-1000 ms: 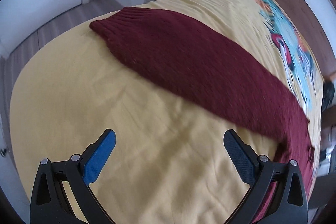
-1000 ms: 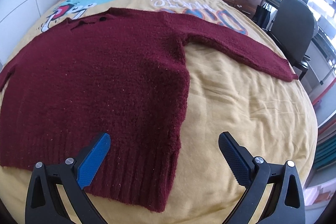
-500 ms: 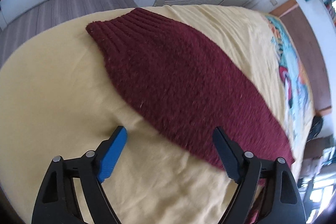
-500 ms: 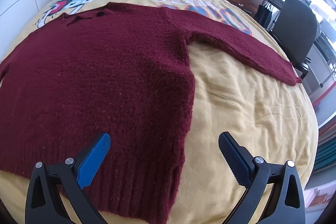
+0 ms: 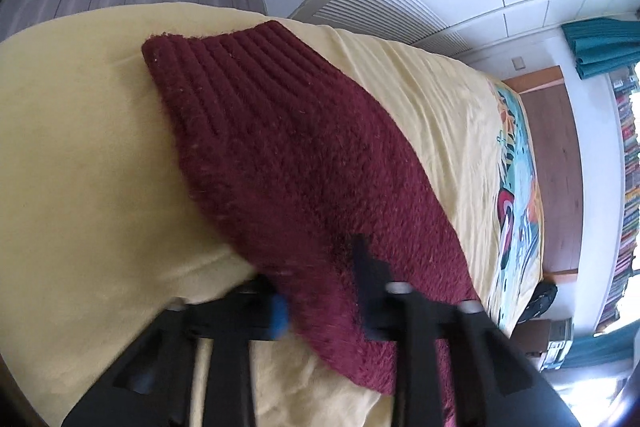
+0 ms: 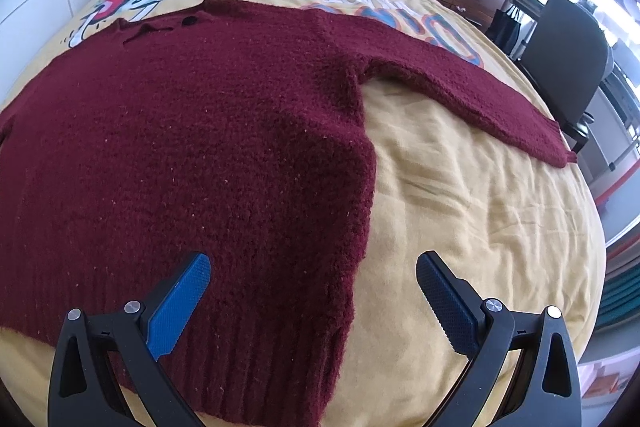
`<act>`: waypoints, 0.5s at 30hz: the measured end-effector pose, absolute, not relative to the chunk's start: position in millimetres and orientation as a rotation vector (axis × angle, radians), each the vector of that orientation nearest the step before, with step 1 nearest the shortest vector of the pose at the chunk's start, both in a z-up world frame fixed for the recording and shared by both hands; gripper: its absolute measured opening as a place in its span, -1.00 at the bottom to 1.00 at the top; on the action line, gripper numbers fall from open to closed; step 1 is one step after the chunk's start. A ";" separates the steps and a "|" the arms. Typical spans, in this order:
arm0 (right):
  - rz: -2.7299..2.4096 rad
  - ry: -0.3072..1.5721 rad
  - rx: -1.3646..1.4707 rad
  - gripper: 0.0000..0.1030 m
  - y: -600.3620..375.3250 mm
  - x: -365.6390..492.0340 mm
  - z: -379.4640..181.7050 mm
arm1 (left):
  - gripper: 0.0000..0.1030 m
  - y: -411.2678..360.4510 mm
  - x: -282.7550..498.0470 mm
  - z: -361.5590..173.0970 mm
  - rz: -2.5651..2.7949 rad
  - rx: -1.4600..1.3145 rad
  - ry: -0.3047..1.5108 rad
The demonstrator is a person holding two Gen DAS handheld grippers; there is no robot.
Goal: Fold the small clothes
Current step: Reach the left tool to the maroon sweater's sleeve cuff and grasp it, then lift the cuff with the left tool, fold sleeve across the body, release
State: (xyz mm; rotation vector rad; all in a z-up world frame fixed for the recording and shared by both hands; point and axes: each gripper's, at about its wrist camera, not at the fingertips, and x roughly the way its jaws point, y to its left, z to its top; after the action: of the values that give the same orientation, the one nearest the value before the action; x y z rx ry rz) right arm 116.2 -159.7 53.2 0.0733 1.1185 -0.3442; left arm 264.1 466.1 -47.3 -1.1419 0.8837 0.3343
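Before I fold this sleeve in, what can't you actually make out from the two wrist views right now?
- Left gripper, left wrist view: motion blur smears the jaws, so a firm pinch on the sleeve is unclear.
- Sweater, right wrist view: its left sleeve is cut off by the frame edge, and the hem is partly hidden behind the open right gripper.
- Collar: too small to read its details.

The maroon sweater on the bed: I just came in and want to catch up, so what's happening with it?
A person with two handheld grippers is starting to fold the maroon sweater, spread flat on the yellow bedspread. The left gripper is closing on the left sleeve. The right gripper hovers open above the hem, holding nothing.
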 end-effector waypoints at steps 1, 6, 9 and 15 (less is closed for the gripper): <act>-0.345 1.119 0.073 1.00 -160.0 115.5 53.3 | -0.82 466.8 266.3 -48.3 0.339 -1.140 0.884; -0.352 1.113 0.081 1.00 -162.9 111.5 55.4 | -0.88 459.6 269.2 -35.7 0.332 -1.074 0.879; -0.355 1.109 0.088 1.00 -165.8 108.2 56.3 | -0.88 450.7 274.7 -26.2 0.304 -1.066 0.861; -0.356 1.096 0.109 1.00 -169.5 99.3 58.6 | -0.89 426.9 286.0 3.0 0.221 -1.031 0.840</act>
State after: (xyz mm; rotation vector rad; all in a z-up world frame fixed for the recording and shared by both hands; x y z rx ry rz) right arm 99.3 -169.5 58.6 0.1087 1.0960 -0.3565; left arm 286.0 426.9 3.0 -1.0307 0.8396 0.2209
